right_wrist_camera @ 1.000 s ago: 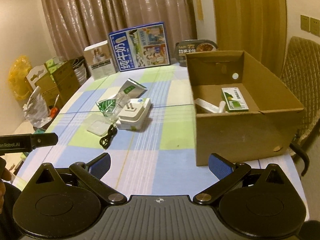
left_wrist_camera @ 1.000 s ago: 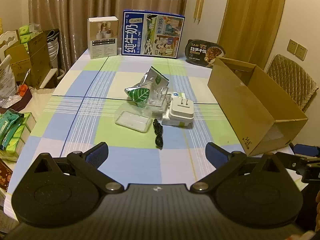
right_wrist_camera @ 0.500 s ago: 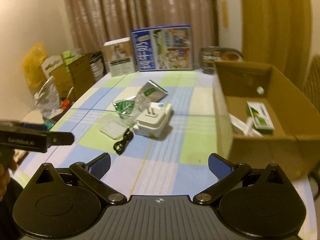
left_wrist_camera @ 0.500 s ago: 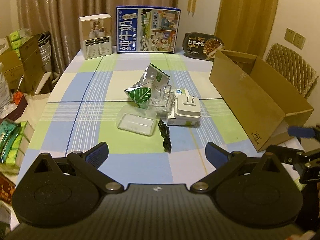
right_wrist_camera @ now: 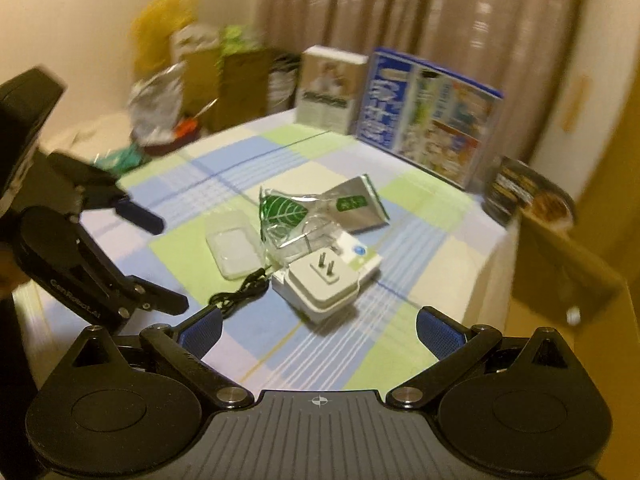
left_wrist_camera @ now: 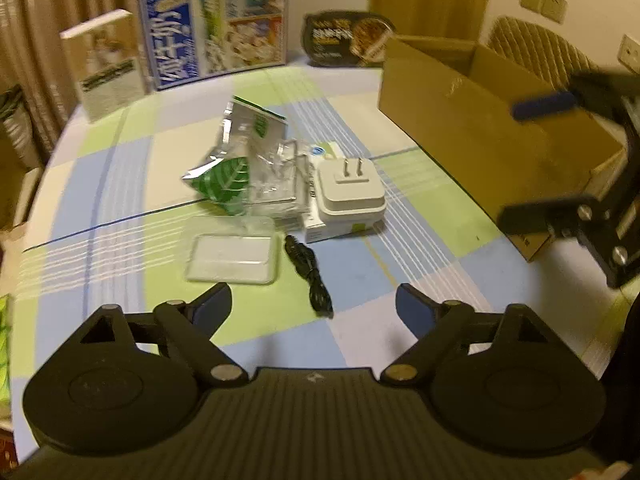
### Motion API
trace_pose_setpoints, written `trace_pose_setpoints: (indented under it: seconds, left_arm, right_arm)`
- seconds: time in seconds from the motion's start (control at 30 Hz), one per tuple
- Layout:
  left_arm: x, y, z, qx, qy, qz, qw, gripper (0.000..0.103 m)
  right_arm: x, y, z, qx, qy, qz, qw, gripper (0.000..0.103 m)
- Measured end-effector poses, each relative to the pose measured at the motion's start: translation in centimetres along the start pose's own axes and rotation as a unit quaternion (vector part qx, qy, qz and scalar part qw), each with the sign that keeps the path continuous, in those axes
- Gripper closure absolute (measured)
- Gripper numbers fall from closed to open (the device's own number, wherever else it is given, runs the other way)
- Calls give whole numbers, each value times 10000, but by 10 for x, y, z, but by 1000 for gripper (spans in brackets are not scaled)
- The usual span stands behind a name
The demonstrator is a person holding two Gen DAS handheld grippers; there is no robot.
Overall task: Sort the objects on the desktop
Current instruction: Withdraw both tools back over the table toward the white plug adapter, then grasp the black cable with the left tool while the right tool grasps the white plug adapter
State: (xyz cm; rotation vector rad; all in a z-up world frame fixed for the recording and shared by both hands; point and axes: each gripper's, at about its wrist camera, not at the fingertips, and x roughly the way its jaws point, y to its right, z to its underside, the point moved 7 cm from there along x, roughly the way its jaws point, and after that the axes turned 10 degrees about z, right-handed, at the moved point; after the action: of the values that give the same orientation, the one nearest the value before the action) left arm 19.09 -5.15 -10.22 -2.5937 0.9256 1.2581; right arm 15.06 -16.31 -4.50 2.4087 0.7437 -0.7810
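Where the checked cloth (left_wrist_camera: 120,184) is green and blue, the small things lie in one heap in the middle of the table: a white plug (left_wrist_camera: 349,190) with two prongs up on a white box (left_wrist_camera: 320,232), a crumpled foil bag (left_wrist_camera: 228,178) with a green leaf print, a clear plastic tray (left_wrist_camera: 232,258) and a coiled black cable (left_wrist_camera: 310,276) just beside. The cardboard box (left_wrist_camera: 472,116) stands open to the right. The left gripper (left_wrist_camera: 314,306) hangs low over the near cloth, fingers wide apart and holding nothing; "GenRobot.AI" is written on its side. The right gripper (right_wrist_camera: 318,330) also is spread wide and empty, pointing at the plug. Behind stand a blue carton (left_wrist_camera: 216,26) and a white carton (left_wrist_camera: 106,64); their writing is blurred.
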Motion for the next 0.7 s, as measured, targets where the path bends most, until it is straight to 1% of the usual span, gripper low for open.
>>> trace_pose_setpoints:
  seconds: [0.07,0.13,0.2,0.3,0.4,0.5,0.57,0.6,0.63,0.7]
  left_arm:
    - [13,-2,-2,69,-91,95,9999,24]
    - [26,-5,-3,156,-202,115,9996,30]
    - [38,-8,-3,225,-309,124,9992,34]
    - [51,-11,-3,262,-414,163,9987,39]
    - [61,-12,-3,238,-438,225,9985,44]
    - [71,-13,-3,175,-452,222,9986,45]
    - [76,-14,-2,149,-484,224,9985,48]
    - [79,-15,-3,121,-490,247,9984,50]
    - [80,-15,-3,93,-488,275,9984,56]
    - [83,-17,-3,40,-498,306,9983,64]
  right_arm:
    - [14,1,-5,-379,-41,-135,9992,2]
    - [29,2,-9,-676,-173,-329,9970,3]
    - [43,1,-11,-902,-298,-560,9939,3]
    - [66,0,-13,-1217,-472,-833,9879,7]
    - [86,2,-17,-1385,-597,-1031,9832,11]
    - [105,3,-18,-1541,-705,-1172,9786,13]
    - [117,4,-18,-1608,-770,-1195,9767,14]
    - [123,4,-18,-1588,-812,-1222,9763,15]
    - [126,4,-20,-1589,-816,-1276,9756,16]
    - [135,0,-20,-1699,-866,-1280,9733,16]
